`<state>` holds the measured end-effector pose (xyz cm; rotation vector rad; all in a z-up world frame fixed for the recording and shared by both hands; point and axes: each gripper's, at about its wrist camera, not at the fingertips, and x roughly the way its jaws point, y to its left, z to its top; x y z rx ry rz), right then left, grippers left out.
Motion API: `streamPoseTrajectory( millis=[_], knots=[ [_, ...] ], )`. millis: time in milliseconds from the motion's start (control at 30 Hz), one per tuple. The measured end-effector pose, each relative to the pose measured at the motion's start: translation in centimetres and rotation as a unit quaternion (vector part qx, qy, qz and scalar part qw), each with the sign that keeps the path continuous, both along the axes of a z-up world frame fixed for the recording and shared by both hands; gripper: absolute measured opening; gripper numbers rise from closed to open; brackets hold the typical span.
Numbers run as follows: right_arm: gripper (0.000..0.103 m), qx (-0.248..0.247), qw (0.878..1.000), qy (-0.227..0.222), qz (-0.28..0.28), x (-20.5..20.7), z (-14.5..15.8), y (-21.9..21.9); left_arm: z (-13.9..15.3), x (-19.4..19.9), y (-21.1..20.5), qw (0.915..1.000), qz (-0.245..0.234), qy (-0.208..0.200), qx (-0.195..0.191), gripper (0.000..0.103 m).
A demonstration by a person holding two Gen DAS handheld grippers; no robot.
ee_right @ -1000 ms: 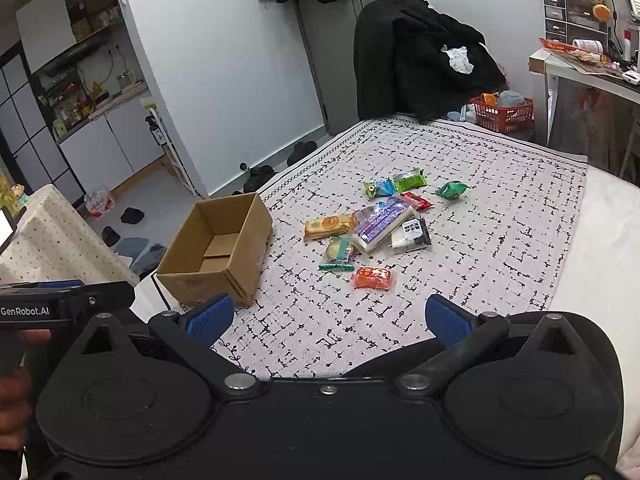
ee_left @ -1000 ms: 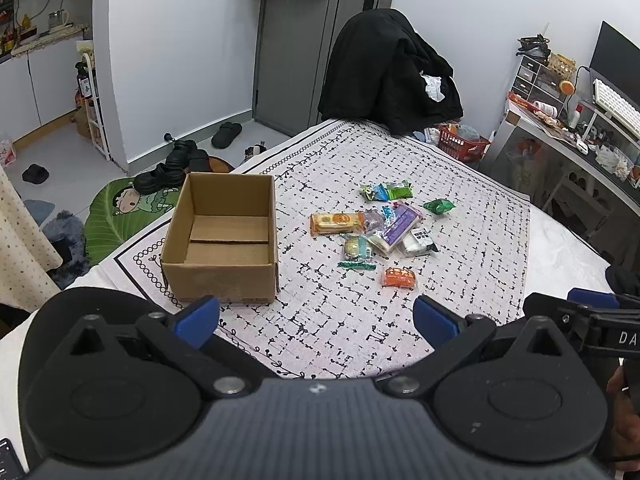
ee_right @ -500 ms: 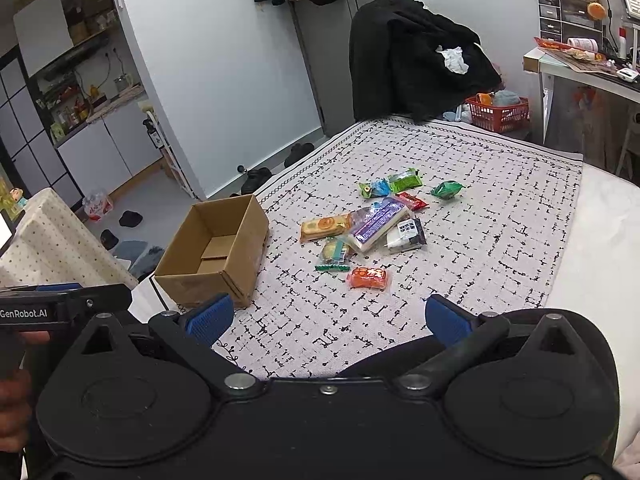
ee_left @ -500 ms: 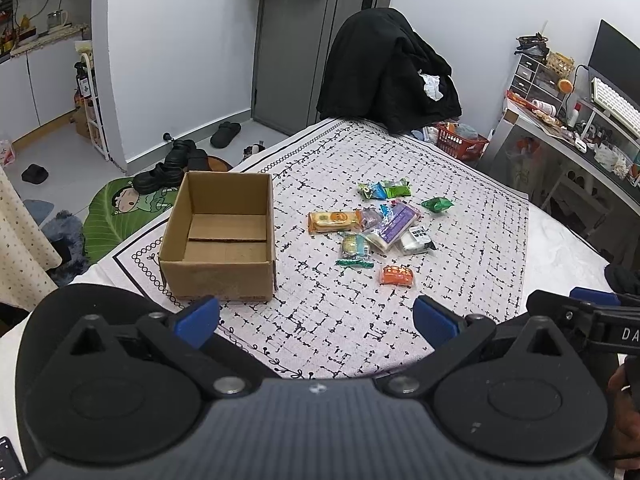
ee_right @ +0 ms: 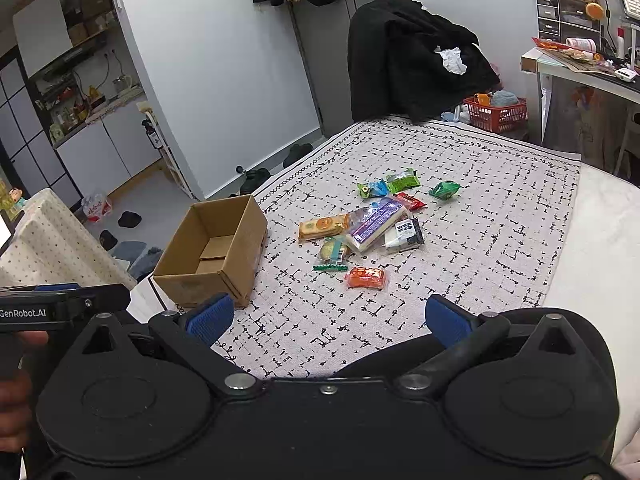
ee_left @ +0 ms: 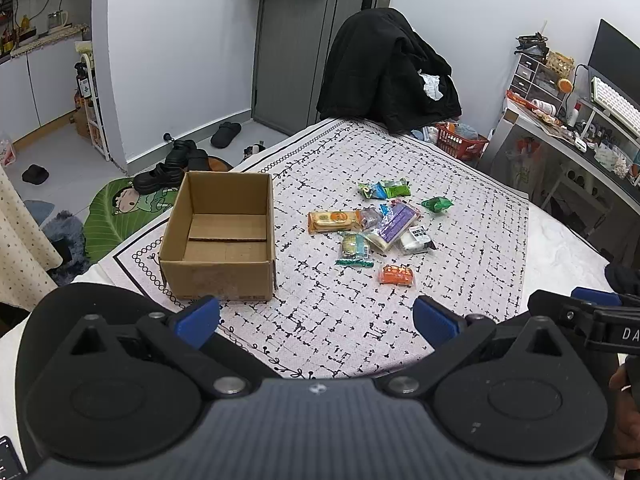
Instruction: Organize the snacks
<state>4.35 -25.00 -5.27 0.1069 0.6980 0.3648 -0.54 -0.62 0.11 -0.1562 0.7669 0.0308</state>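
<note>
We hold our left gripper above the near edge of the patterned cloth, its blue fingers spread wide apart with nothing between them. Our right gripper hangs the same way, fingers wide apart and empty.

Ahead on the left stands the cardboard box, open at the top, with only its folded bottom flaps showing inside. To its right, apart from it, the snacks lie in a loose pile on the cloth. The orange packet lies nearest to us, a little apart from the rest. Behind it, the long purple packet lies slantwise, touching the white and black packet on its right and the yellow and green packet on its left. The orange biscuit pack lies flat to the left of the purple one. Farther back sit two green packets side by side, and another green packet lies alone to the right. From the right wrist we also see a red packet behind the purple one.
</note>
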Motion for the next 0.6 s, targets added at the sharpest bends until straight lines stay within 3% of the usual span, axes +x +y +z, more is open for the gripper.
streamPoseTrajectory(
  millis=[600],
  knots=[
    [0.103, -0.003, 1.0, -0.002, 0.0, 0.12, 0.14, -0.21, 0.01, -0.08, -0.03, 1.0, 0.0, 0.0, 0.0, 0.103]
  ],
)
